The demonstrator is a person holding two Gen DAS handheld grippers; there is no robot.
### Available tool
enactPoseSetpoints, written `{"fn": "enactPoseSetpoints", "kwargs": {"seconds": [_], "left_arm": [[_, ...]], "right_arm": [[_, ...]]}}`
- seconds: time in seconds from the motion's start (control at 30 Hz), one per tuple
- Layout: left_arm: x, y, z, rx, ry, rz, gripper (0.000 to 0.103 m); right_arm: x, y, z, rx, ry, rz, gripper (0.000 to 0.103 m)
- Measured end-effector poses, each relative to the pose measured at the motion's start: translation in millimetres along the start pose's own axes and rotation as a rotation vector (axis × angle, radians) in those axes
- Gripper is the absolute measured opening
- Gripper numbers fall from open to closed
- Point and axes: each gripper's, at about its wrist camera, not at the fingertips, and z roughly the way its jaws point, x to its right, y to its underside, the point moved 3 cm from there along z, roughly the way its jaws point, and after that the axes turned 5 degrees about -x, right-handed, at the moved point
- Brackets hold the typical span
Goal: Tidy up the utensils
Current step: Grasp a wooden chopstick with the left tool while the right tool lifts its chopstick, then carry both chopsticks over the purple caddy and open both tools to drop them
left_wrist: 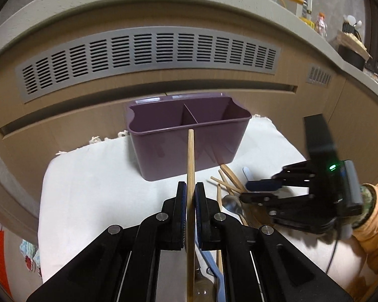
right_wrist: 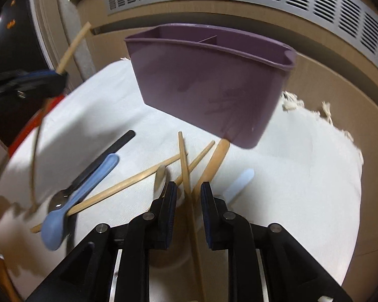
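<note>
A purple two-compartment caddy (left_wrist: 186,138) (right_wrist: 209,83) stands at the far side of a white cloth (left_wrist: 100,188); both compartments look empty. My left gripper (left_wrist: 190,188) is shut on a wooden chopstick (left_wrist: 190,156) that points toward the caddy's front wall, raised above the cloth. In the right wrist view the left gripper (right_wrist: 37,80) shows at the left edge with that chopstick (right_wrist: 73,47) sticking up. My right gripper (right_wrist: 187,198) (left_wrist: 252,191) hangs open over a pile of chopsticks (right_wrist: 184,158), one running between its pads untouched. A blue spoon (right_wrist: 80,193) and a black-handled spoon (right_wrist: 105,153) lie left.
A wooden handle (right_wrist: 215,161) and a pale handle (right_wrist: 242,178) lie near the caddy's right corner. Behind the cloth rises a cabinet front with a grey vent grille (left_wrist: 148,50). An orange sleeve (left_wrist: 373,226) holds the right gripper. The cloth's fringed edge (right_wrist: 322,110) is at right.
</note>
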Motion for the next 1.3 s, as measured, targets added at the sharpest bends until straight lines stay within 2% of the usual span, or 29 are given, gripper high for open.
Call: {"fn": "enactPoseSetpoints", "kwargs": {"seconds": [0.17,0.33,0.4,0.43,0.47,0.6,0.83,1.0,1.13,1.3], "left_arm": [[-6,0,-6,0.016,0.013,-0.018,0.007],[-7,1,-2,0.013,0.010,-0.031,0.007],[-7,1,-2,0.012,0.009,-0.037,0.007],[-8,1,-3,0.014,0.008,-0.039,0.007],[-8,1,-4,0.015,0.006,-0.039,0.007],[-7,1,-12,0.021,0.005,-0.043,0.007],[1,6,-49,0.076,0.014,-0.056,0.007],[5,-10,-90,0.164,0.028,-0.071,0.007],[14,-58,-138,0.302,0.012,-0.033,0.007],[28,-133,-187,0.462,-0.047,0.047,0.007]], "right_arm": [[-9,-8,14,0.018,0.118,-0.087,0.019],[-5,-19,20,0.006,0.104,-0.091,0.019],[-4,-24,21,-0.016,0.063,-0.065,0.018],[-3,-26,21,-0.023,0.059,-0.059,0.009],[-4,-27,20,-0.032,0.054,-0.054,0.006],[-8,-19,1,-0.004,0.035,-0.021,0.006],[-10,4,-78,0.121,-0.023,0.077,0.006],[-19,13,-158,0.285,-0.040,0.119,0.005],[-25,-24,-231,0.448,-0.043,0.105,0.006],[-27,-94,-312,0.621,0.028,0.057,0.006]]}}
